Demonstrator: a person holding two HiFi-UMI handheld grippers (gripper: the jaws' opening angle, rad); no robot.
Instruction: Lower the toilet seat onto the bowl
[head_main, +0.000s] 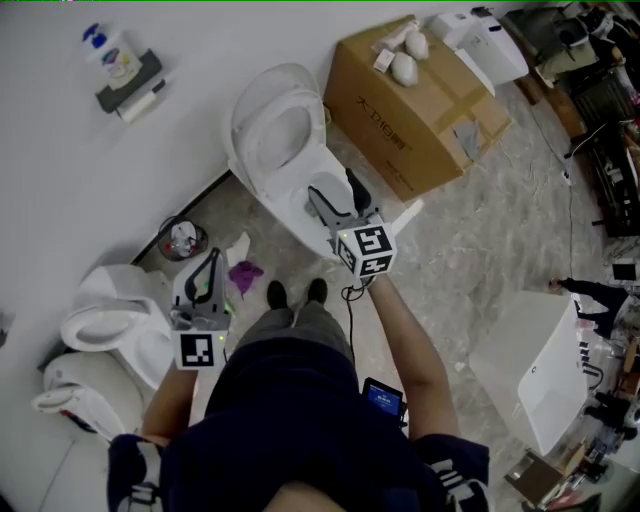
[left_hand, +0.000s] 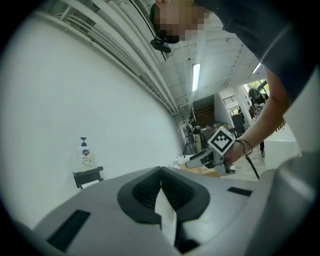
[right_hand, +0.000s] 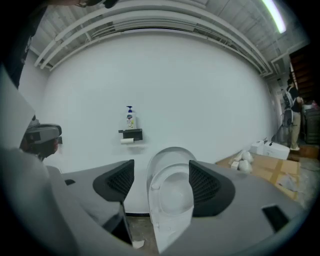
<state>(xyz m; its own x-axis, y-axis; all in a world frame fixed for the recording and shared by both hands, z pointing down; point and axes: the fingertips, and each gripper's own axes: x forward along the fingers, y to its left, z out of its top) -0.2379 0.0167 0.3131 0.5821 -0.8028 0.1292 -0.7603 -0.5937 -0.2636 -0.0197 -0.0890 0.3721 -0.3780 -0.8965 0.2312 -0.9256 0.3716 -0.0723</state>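
Very little here can actually be read. The cardboard box (head_main: 430, 90), far right by the wall, carries a line of dark printed characters along its side, too small to make out. The pump bottle (head_main: 110, 52) on the wall shelf (head_main: 128, 84) wears a blue-and-white label with illegible words. The left gripper (head_main: 210, 262) and right gripper (head_main: 335, 192) each bear a cube with black-and-white square markers, without letters or numbers.

This looks like a workshop or a test hall, not a home bathroom: a white ceramic toilet with raised seat (head_main: 285, 160) stands free on the grey stone-pattern floor (head_main: 480, 250), a second white toilet (head_main: 105, 320) near it, a large brown cardboard box (head_main: 400, 110) beside, and above a bare ribbed ceiling (right_hand: 165, 17) with a long tube lamp (left_hand: 195, 76)
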